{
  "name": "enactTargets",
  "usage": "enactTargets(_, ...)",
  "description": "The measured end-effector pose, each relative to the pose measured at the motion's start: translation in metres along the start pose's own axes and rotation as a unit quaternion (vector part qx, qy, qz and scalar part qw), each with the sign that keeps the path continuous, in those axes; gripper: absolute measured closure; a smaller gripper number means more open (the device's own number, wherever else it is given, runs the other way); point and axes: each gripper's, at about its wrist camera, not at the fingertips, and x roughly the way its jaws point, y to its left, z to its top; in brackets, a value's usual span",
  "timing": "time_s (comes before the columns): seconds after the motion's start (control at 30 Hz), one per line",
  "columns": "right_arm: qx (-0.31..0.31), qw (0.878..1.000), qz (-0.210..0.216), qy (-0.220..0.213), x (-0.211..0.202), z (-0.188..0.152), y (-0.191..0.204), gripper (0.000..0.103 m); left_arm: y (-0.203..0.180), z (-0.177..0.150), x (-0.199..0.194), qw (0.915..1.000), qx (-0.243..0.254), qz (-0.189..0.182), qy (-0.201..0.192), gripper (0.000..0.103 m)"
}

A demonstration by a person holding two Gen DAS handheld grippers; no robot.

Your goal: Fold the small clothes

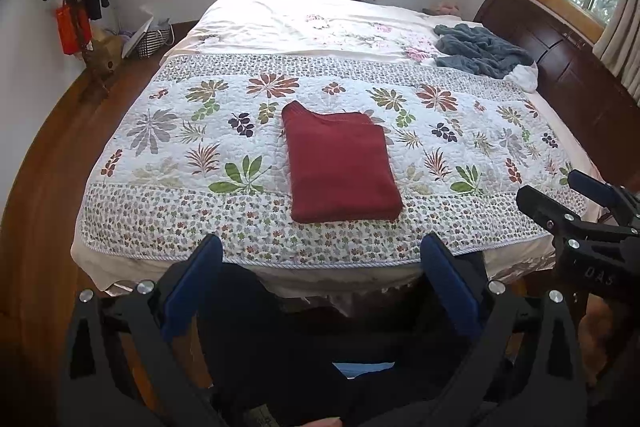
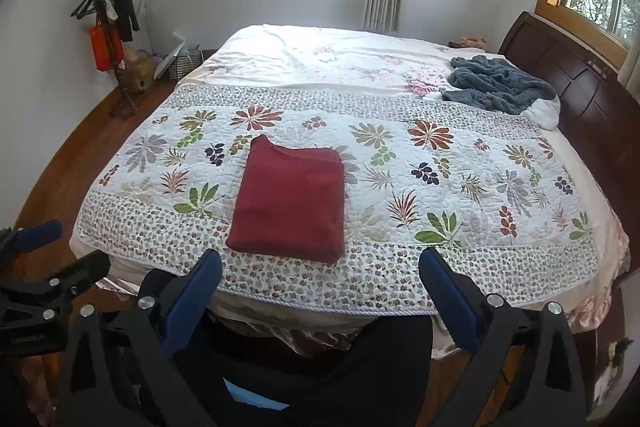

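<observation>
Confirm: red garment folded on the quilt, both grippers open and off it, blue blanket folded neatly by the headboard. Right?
Not quite. The blue blanket lies crumpled in a heap by the headboard, not folded; the right wrist view shows it plainly. The rest holds: the red garment lies folded on the quilt, and the left gripper and right gripper are open, clear of it.
</observation>
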Motion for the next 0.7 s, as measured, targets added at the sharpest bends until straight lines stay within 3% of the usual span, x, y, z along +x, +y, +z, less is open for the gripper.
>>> enactTargets(0.7,0.002,1.000,0.005,0.013,0.014,0.007,-0.002,0.004,-0.003,0.005,0.009,0.9999,-0.001,0.003,0.010,0.005)
